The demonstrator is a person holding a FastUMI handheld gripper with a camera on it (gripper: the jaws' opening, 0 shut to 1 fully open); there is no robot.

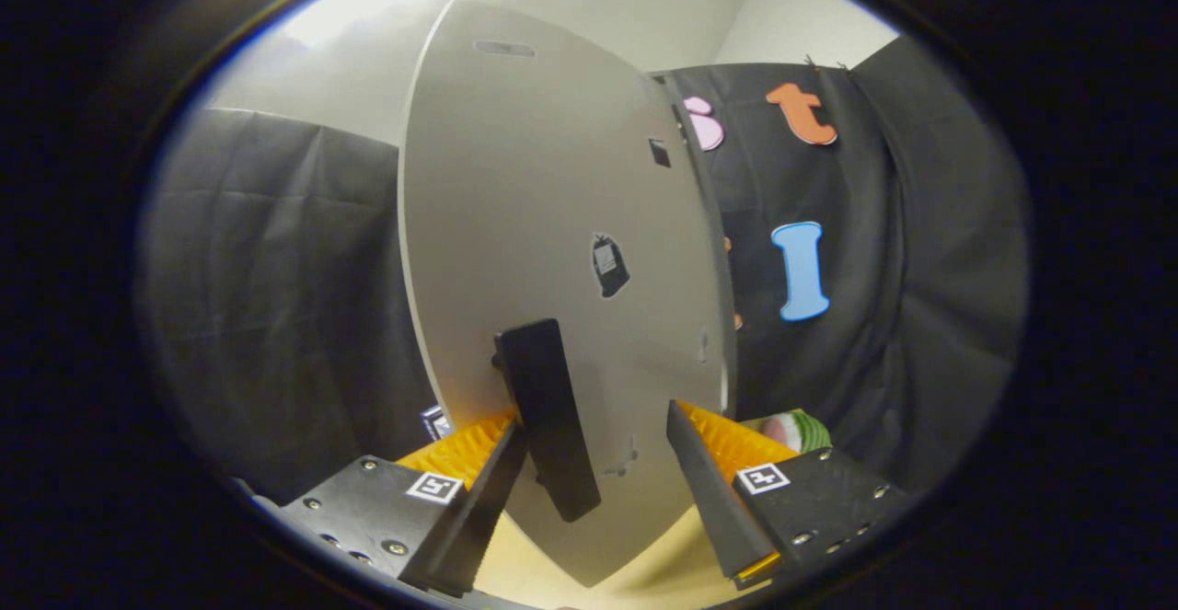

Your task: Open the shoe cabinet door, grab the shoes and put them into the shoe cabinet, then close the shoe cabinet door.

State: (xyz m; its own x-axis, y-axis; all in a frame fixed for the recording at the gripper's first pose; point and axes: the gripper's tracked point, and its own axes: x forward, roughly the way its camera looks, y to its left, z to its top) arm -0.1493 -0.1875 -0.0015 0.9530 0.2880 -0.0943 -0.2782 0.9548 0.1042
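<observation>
A pale yellow floor (658,566) carries the grey shoe cabinet door (543,224).

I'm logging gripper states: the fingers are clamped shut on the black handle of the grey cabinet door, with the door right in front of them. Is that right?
Not quite. The gripper is open: in the gripper view its fingers stand apart, the black handle lies between them near one finger, and a wide gap remains to the other. The grey cabinet door is indeed right in front.

One shoe cabinet door (515,224) stands ahead with one dark handle (548,417) on it and one small dark sticker (609,266), while the gripper's (598,490) two fingers (474,509), spread apart, flank that handle, and one striped object (799,430) lies beyond.
</observation>
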